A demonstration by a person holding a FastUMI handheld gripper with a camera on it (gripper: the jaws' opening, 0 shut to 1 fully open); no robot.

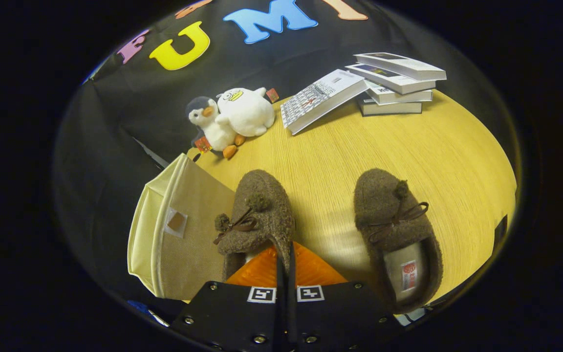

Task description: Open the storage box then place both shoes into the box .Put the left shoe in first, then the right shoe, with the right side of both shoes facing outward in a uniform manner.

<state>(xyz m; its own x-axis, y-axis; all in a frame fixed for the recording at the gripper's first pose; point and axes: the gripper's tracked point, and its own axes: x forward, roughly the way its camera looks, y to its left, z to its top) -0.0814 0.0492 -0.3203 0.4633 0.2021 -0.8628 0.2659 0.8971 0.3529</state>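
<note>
The gripper is seen with its two fingers drawn together, only a thin slit left between them, and the heel collar of the left-hand shoe appears to be pinched in that slit, one finger seemingly inside the opening and one outside, though the contact itself is partly hidden. This shoe lies straight ahead of the fingers, its long axis running away from them, toe pointing far and slightly left, the bow and pompoms on top. The storage box is found just left of the held shoe, touching or nearly touching its side; its fabric front flap with a small pull tab is turned toward the shoe, and whether the flap is already open cannot be told with certainty. The coming move is judged to turn on this one relation: the box lies to the left of the fingers, so the shoe would have to be carried sideways and turned. The other shoe rests well to the right on the wooden table, roughly parallel, with a red-printed insole label too small to be read. Far off, two plush toys with illegible tags and a stack of books are seen; the print there cannot be read.
</note>
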